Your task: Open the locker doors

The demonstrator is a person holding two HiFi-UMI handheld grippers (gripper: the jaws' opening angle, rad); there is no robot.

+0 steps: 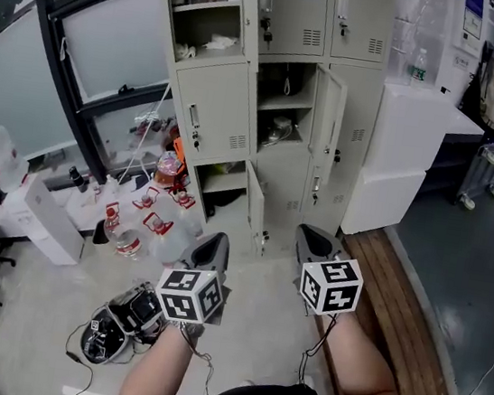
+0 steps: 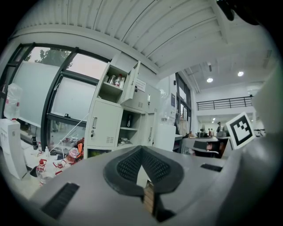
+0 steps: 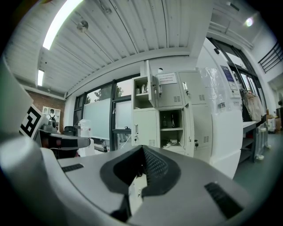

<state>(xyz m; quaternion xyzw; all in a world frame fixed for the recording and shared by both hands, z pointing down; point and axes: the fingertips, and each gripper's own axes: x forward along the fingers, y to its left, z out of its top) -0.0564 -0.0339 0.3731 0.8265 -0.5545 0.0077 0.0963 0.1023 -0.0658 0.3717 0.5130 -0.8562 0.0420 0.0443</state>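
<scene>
The locker [image 1: 364, 81] is a tall, boxy cabinet of smooth, pale grey sheet metal. Its doors carry small louvred vents and slim handles. It stands against the wall ahead of the person, next to a window [image 1: 114, 36], and well apart from both grippers.

Several compartments are open. The top-left one shows bottles on a shelf. The centre door [image 1: 328, 112] is swung out, and the low door [image 1: 255, 198] hangs ajar. The mid-left door [image 1: 214, 110] and the other top doors are closed.

The left gripper [image 1: 214, 247] and right gripper [image 1: 316, 238] are rounded shells of grey moulded plastic with dark, mesh-textured pads. Each bears a cube of black-and-white square markers. Both are clenched, their tips meeting with nothing between them.

Clear plastic floor bottles [image 1: 134, 222] with red labels cluster left of the locker. A white block [image 1: 401, 141] stands on its right, and a wooden strip [image 1: 404, 315] runs along the floor.
</scene>
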